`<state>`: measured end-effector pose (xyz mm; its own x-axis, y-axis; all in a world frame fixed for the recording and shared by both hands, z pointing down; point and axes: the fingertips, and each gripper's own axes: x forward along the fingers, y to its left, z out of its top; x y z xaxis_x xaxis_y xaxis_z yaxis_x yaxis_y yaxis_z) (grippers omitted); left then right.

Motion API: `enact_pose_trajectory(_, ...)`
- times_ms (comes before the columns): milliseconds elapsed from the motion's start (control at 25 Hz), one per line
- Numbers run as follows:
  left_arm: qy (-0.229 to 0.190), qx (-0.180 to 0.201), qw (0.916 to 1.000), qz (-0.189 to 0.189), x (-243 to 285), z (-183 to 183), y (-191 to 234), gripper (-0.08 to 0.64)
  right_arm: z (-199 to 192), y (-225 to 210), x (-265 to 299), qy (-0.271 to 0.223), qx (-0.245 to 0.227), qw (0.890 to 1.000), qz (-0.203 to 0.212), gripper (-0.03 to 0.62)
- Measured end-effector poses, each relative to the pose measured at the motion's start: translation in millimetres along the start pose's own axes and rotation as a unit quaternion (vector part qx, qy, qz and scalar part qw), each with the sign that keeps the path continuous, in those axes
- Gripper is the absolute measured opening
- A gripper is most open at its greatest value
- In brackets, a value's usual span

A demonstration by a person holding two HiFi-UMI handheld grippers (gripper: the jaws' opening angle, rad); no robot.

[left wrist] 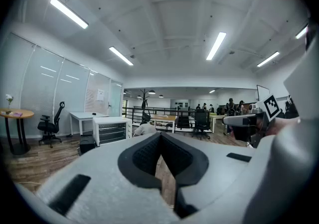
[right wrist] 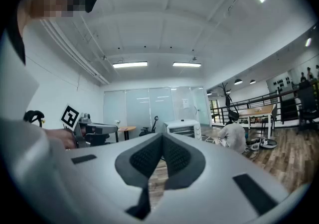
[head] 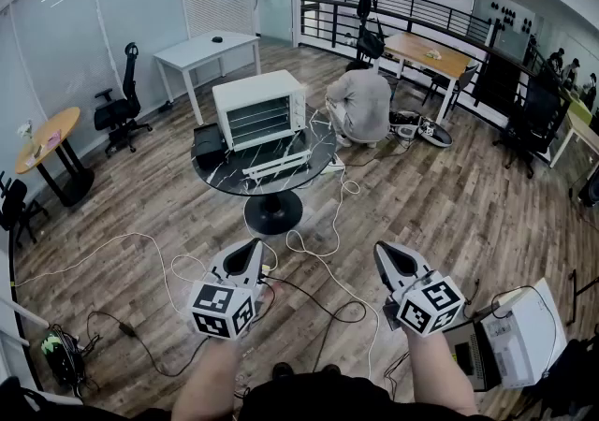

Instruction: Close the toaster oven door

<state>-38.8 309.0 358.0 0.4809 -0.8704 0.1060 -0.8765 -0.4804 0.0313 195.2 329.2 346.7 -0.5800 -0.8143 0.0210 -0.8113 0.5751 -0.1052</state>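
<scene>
The wood-plank floor (head: 449, 204) fills the room, its boards matte and streaked brown-grey. Far from the person, in the middle of it, stands a round table (head: 316, 140) with a glossy black top veined in white, on a single black pedestal. On the far left part of that top sits the toaster oven (head: 259, 106), a white metal box with rounded corners. Its long axis runs left to right, and its open front, showing wire racks, faces the near side, turned slightly right. The oven door (head: 278, 163) hangs down open, a white frame lying nearly flat toward the table's near edge.

White and black cables (head: 318, 251) loop over the floor between the table and the person.

Well short of the table, the left gripper (head: 251, 249) and the right gripper (head: 382, 251) point toward it. Both have smooth pale shells, and the dimpled black pads (left wrist: 144, 156) meet in a V. Each is closed, with nothing in its jaws.
</scene>
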Motion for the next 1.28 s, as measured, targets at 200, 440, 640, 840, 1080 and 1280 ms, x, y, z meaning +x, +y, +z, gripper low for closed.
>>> enact_pose_trajectory(200,0.001,-0.029,0.9996,0.003,7.1,-5.0,-6.9,0.008,-1.9,-17.7,-11.1,0.003,0.001,1.0,-0.007,0.0)
enact_pose_trajectory(440,0.005,-0.032,0.999,0.029,17.4,-9.5,-21.4,0.008,-1.1,-41.4,-33.0,-0.001,0.009,1.0,-0.01,0.0)
enact_pose_trajectory(640,-0.003,-0.02,0.9986,0.05,26.6,-9.2,-31.4,0.009,-7.6,-52.5,-48.6,-0.007,0.023,1.0,-0.002,0.002)
enact_pose_trajectory(840,-0.02,0.007,0.9969,0.076,31.5,-7.0,-27.6,0.011,-12.0,-57.2,-51.5,-0.009,0.036,0.999,0.006,0.005)
enact_pose_trajectory(1080,-0.016,0.021,0.9981,0.056,70.3,-10.8,-21.9,0.011,-24.8,-87.1,-34.4,0.008,0.051,0.998,-0.022,0.005)
enact_pose_trajectory(1280,-0.021,0.018,0.9987,0.044,111.3,-12.2,8.9,0.011,-30.8,-104.0,6.7,0.016,0.057,0.998,-0.034,0.006)
